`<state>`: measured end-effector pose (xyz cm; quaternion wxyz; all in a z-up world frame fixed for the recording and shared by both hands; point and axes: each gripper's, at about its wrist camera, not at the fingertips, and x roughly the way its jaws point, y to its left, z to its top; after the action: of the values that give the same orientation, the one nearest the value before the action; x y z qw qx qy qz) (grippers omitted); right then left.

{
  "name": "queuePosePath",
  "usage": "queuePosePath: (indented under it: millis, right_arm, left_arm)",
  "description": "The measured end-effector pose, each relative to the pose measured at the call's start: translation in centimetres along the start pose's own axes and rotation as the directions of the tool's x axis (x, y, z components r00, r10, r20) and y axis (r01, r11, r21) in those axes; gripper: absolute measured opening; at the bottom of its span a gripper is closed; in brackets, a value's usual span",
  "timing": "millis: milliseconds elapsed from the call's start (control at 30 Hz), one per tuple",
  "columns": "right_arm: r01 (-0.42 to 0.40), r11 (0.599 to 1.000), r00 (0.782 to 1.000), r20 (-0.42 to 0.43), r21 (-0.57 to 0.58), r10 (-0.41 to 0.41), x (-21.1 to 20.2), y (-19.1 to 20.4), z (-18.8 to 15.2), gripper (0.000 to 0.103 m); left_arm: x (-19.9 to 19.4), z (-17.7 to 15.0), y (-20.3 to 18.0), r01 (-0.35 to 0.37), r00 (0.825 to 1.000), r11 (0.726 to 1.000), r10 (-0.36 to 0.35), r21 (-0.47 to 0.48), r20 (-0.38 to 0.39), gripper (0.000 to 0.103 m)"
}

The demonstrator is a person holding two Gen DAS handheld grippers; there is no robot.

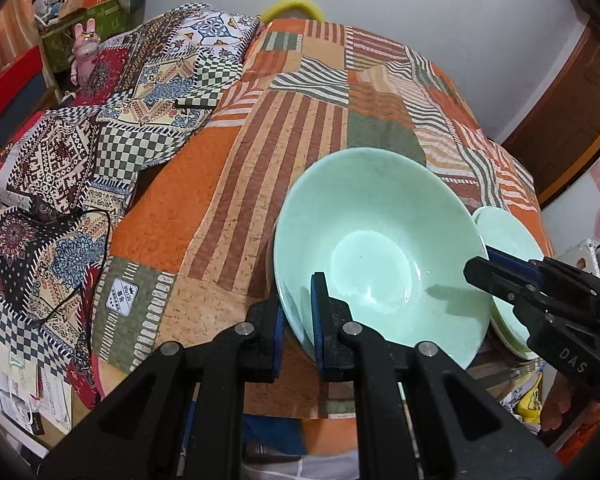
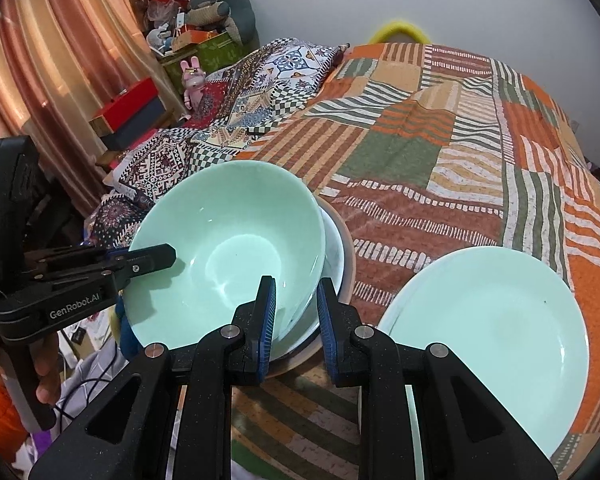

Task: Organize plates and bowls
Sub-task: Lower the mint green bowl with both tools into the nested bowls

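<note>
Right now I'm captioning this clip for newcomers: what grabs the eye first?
A big mint-green bowl dominates the near table edge, both tongs pinching its rim: the left tongs on one side, the right tongs opposite. It sits on other dishes. Right of it lies a matching green plate on the loud orange patchwork tablecloth.

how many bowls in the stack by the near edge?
2 visible: green bowl on top, white bowl nested under it, over a tan dish. More may be hidden beneath.

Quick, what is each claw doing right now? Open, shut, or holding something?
Left claw: shut on the rim of the green bowl.
Right claw: fingers astride the same bowl's rim, with a visible gap; cannot tell if it grips.
</note>
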<state>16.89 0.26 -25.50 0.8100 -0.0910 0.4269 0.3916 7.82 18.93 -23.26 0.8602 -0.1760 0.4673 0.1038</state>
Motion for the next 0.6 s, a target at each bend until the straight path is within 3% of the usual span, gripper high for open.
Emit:
queuePosePath:
  millis: [167, 233, 433, 600]
  right_arm:
    - [0.003, 1.000, 1.000, -0.006, 0.005, -0.003, 0.3, 0.0, -0.1, 0.019]
    - [0.001, 1.000, 1.000, -0.008, 0.008, -0.001, 0.4, -0.2, -0.1, 0.019]
    - [-0.019, 1.000, 0.999, 0.025, -0.022, 0.020, -0.3, 0.4, 0.2, 0.019]
    - [0.011, 0.999, 0.999, 0.032, -0.051, -0.010, -0.7, 0.9, 0.2, 0.020]
  left_arm:
    - [0.3, 0.2, -0.6, -0.039, 0.999, 0.999, 0.039, 0.024, 0.007, 0.011]
    - [0.4, 0.2, -0.9, -0.047, 0.999, 0.998, 0.046, 0.039, 0.010, 0.018]
    - [0.4, 0.4, -2.0, -0.061, 0.998, 0.995, 0.060, 0.076, 0.019, 0.026]
    - [-0.1, 0.6, -1.2, -0.028, 0.999, 0.999, 0.028, 0.044, 0.015, 0.026]
